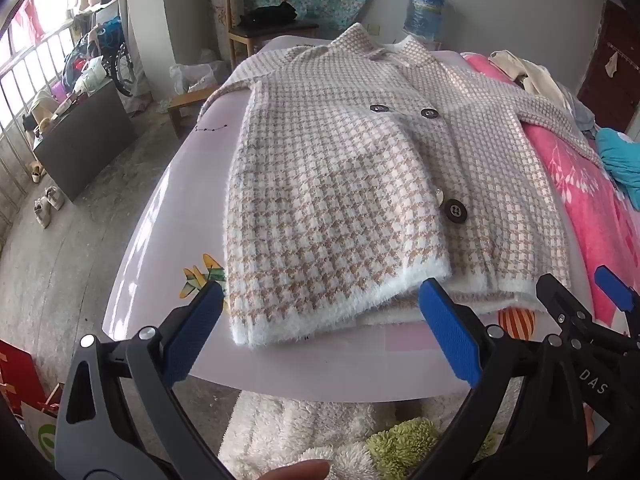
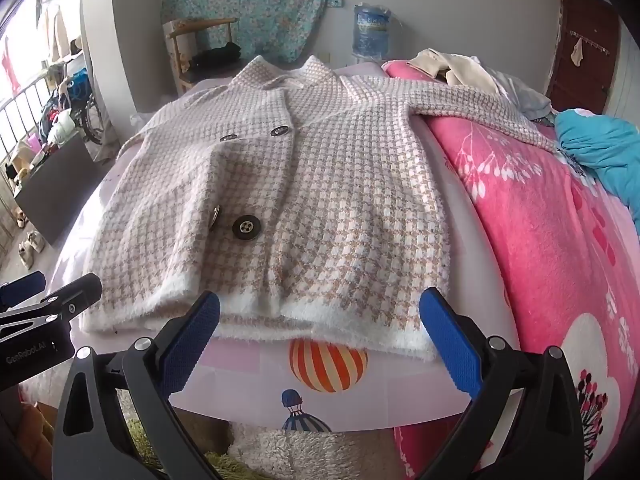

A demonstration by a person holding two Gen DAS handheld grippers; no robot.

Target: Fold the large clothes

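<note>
The houndstooth coat [image 1: 340,184] lies before me front-up on the pale board, beige and white checks, fuzzy white hem nearest me, collar far, one sleeve stretched onto the pink blanket.

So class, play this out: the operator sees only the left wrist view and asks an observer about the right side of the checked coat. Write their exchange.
Operator: Is the right gripper open?
Observer: Yes. The right gripper has its jaws wide apart at the coat hem, pads pressing on nothing.
Operator: Where does the hem's right corner lie?
Observer: On the pale sheet, beside the pink blanket, not on it.
</note>
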